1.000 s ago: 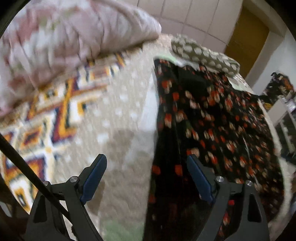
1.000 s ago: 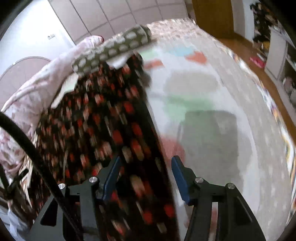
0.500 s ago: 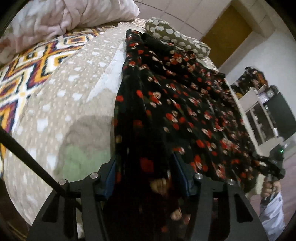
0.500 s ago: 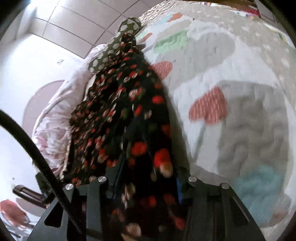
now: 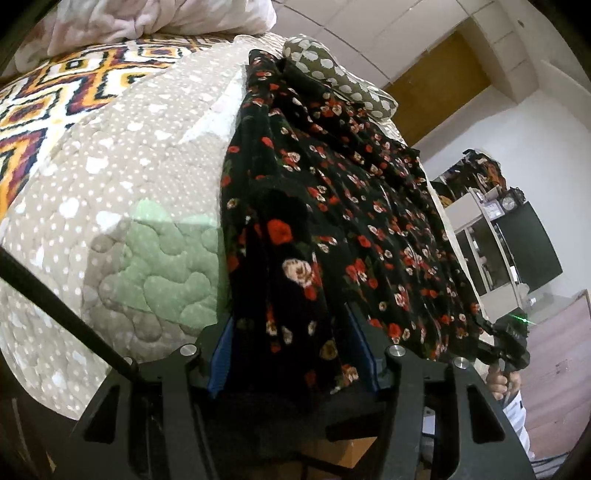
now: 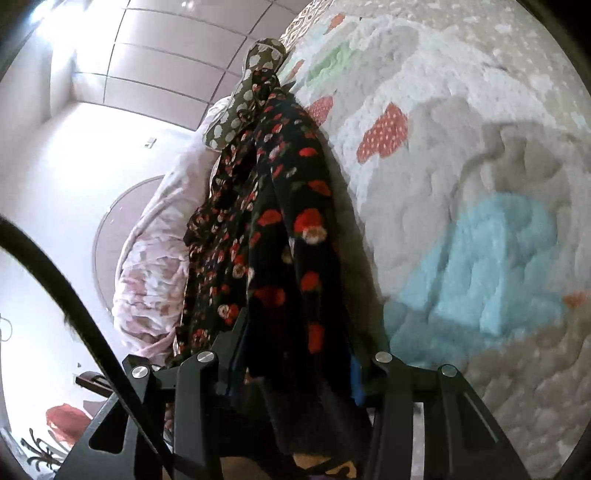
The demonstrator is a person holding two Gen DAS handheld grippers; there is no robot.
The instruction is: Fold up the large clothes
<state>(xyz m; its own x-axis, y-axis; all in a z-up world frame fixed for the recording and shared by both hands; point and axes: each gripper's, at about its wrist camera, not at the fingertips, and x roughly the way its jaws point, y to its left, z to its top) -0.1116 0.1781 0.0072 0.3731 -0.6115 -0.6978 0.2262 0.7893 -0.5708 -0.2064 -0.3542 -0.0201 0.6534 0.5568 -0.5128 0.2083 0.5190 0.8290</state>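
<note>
A black garment with red and cream flowers [image 5: 332,192] lies stretched along the quilted bed. My left gripper [image 5: 295,354] is shut on one near corner of its hem, the blue pads pinching bunched cloth. My right gripper [image 6: 295,365] is shut on the other near corner, and the garment [image 6: 288,221] hangs taut from it toward the pillows. The right gripper also shows in the left wrist view [image 5: 506,343] at the far edge of the hem, held by a hand.
The quilted bedspread [image 5: 122,173] has patchwork shapes [image 6: 491,269]. An olive spotted pillow [image 5: 332,74] lies at the garment's far end, a pink duvet [image 5: 140,18] beside it. Shelves and a dark screen [image 5: 517,240] stand off the bed's right side.
Both grippers went from open over the garment's edge to shut on it. They then pulled back and lifted, so the hem rose and the garment drew taut.
</note>
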